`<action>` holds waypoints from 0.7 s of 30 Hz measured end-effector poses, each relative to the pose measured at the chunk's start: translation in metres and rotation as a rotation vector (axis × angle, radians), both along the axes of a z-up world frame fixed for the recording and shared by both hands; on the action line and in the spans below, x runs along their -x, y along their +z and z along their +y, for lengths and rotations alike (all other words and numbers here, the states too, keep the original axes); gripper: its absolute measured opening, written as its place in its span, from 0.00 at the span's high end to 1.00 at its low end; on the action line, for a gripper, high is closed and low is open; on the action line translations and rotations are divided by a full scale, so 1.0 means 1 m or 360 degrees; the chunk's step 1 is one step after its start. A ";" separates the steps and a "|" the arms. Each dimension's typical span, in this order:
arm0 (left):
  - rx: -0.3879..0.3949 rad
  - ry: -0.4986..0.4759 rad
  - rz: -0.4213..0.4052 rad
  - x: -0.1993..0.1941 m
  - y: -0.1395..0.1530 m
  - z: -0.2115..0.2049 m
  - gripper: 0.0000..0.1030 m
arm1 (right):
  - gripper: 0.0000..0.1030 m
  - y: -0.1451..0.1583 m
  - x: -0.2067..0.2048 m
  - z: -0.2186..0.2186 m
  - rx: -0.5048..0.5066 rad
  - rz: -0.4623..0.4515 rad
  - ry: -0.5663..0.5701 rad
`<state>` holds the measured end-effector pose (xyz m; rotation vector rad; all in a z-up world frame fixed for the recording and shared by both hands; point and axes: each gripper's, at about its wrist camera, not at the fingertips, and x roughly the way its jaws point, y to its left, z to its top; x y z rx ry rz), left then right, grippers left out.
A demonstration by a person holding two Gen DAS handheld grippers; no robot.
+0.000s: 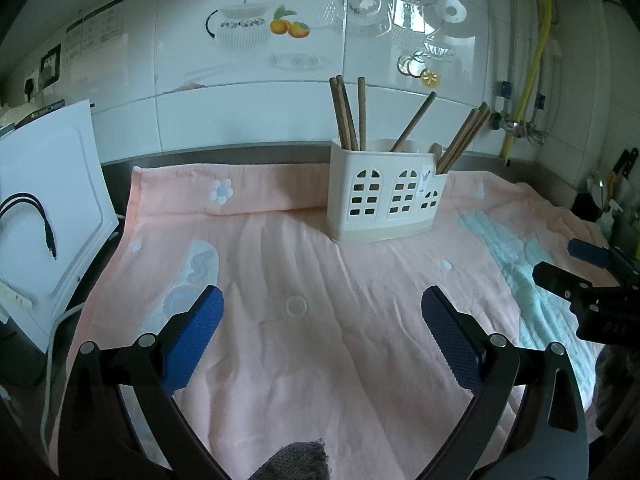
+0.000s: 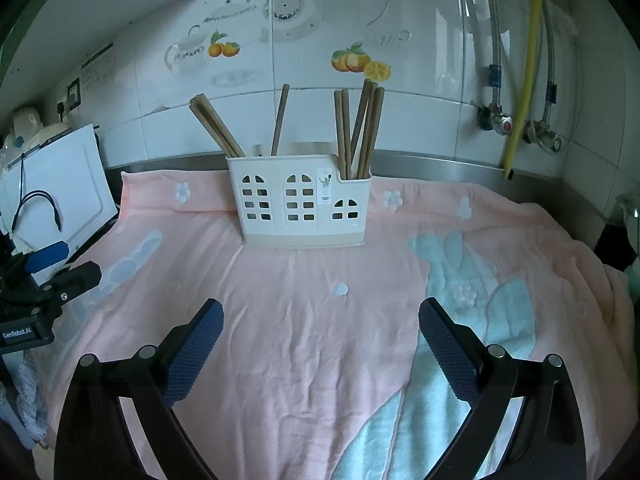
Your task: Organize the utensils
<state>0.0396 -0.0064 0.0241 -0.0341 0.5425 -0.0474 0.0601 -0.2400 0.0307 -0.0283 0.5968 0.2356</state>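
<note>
A cream utensil holder (image 1: pixel 384 196) (image 2: pixel 302 204) with window-shaped cutouts stands at the back of a pink towel (image 1: pixel 320 340) (image 2: pixel 304 320). Several brown wooden chopsticks (image 1: pixel 348 116) (image 2: pixel 360 132) stick up out of its compartments, some upright, some leaning. My left gripper (image 1: pixel 320 304) hovers open over the towel in front of the holder, nothing between its blue pads. My right gripper (image 2: pixel 320 316) is likewise open and empty. Each gripper shows at the edge of the other's view: the right gripper (image 1: pixel 576 272) at the right, the left gripper (image 2: pixel 56 268) at the left.
A white board (image 1: pixel 52 200) (image 2: pixel 60 184) with a black cable leans at the left. Tiled wall with pipes and a yellow hose (image 1: pixel 528 68) (image 2: pixel 524 68) rises behind. A steel counter rim (image 2: pixel 440 160) runs behind the towel. A grey sleeve (image 1: pixel 296 460) shows at the bottom.
</note>
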 end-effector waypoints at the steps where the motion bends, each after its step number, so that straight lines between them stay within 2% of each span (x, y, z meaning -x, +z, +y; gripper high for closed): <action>1: 0.0000 0.0000 0.0001 0.000 0.000 0.000 0.05 | 0.08 0.000 0.000 0.000 0.0001 0.0002 0.0002; 21: -0.0007 0.0003 0.0029 -0.001 -0.006 0.001 0.05 | 0.08 -0.005 -0.002 0.007 0.0013 0.0026 0.0024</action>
